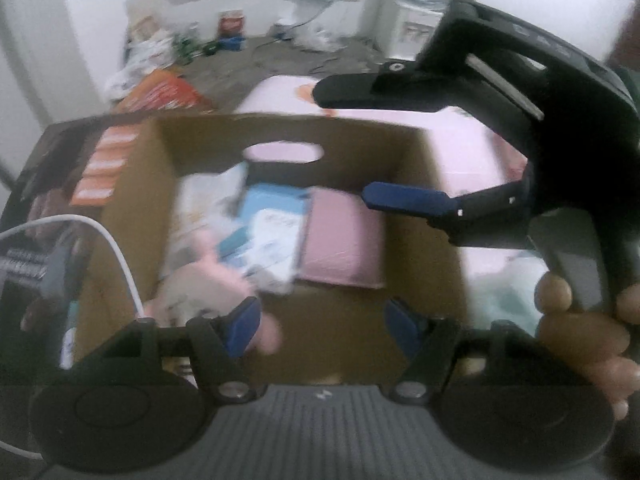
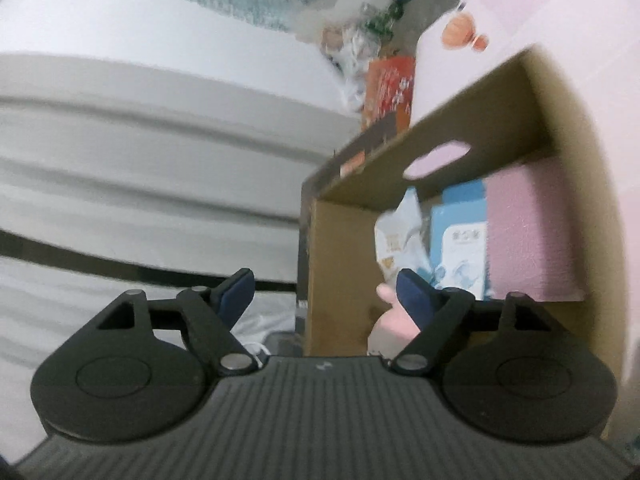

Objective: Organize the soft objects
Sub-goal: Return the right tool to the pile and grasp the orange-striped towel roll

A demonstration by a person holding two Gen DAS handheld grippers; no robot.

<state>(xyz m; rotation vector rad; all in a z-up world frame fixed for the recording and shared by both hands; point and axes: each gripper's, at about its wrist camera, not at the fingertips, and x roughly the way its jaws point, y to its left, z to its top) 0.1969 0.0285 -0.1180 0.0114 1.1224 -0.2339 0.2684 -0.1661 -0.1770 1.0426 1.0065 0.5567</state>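
An open cardboard box (image 1: 132, 216) sits below my left gripper (image 1: 324, 322), which is open and empty above its near side. Inside lie a pink pack (image 1: 344, 236), a blue-and-white wipes pack (image 1: 272, 236), a white pouch (image 1: 208, 200) and a pink plush toy (image 1: 204, 292). My right gripper (image 1: 348, 144) is open and empty above the box's far right corner. In the right wrist view the right gripper (image 2: 326, 294) hangs over the box's wall (image 2: 340, 276), with the plush (image 2: 394, 320), white pouch (image 2: 398, 236), wipes pack (image 2: 460, 240) and pink pack (image 2: 528, 232) inside.
The box stands on a pink surface (image 1: 472, 144). A white cable (image 1: 116, 256) runs at the left. Bags and an orange package (image 1: 168, 92) lie on the floor beyond. White bedding (image 2: 140, 140) lies left of the box.
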